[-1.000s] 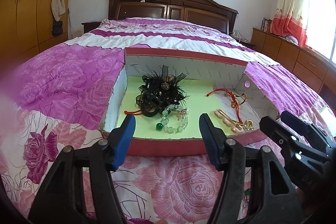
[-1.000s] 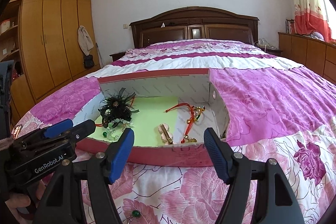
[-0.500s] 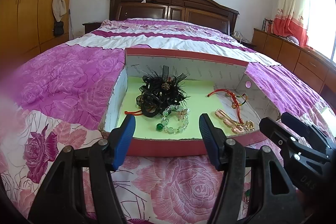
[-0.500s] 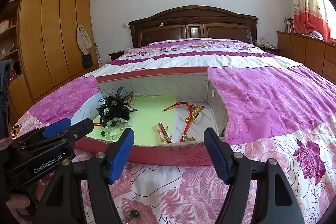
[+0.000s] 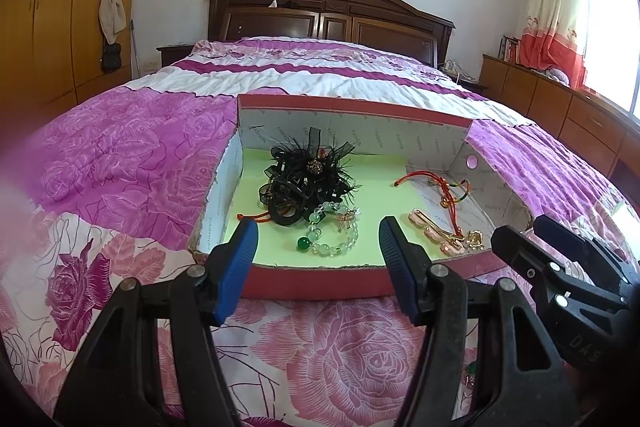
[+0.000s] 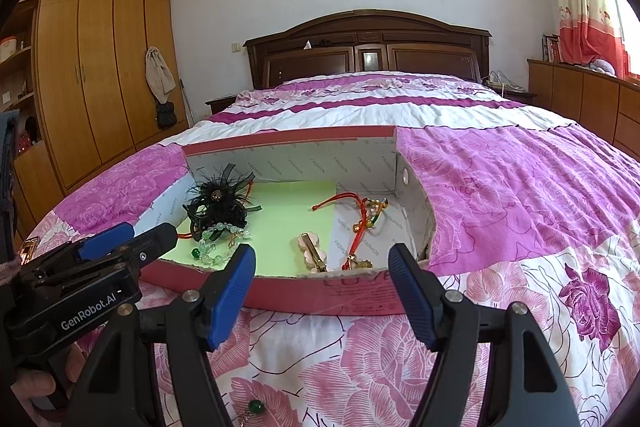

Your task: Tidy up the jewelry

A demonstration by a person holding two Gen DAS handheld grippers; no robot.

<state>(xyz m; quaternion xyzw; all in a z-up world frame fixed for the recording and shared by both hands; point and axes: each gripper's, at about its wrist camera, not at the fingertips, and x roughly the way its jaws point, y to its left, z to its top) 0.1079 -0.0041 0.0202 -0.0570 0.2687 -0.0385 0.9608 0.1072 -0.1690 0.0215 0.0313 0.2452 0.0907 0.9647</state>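
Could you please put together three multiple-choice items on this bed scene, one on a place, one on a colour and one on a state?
1. Where does the black feathered hair piece lie?
A. on the bedspread outside the box
B. inside the red box, on its left side
C. on the headboard

2. What colour is the paper lining the box floor?
A. light green
B. blue
C. orange

3. How do the jaws of the left gripper stand?
A. shut on the bead bracelet
B. shut with nothing between them
C. open and holding nothing

Answers:
1 B: the left wrist view shows it within the box walls, near the left wall.
2 A: the sheet under the bead bracelet is pale green.
3 C: the blue pads stand apart over the near rim of the box, with nothing gripped.
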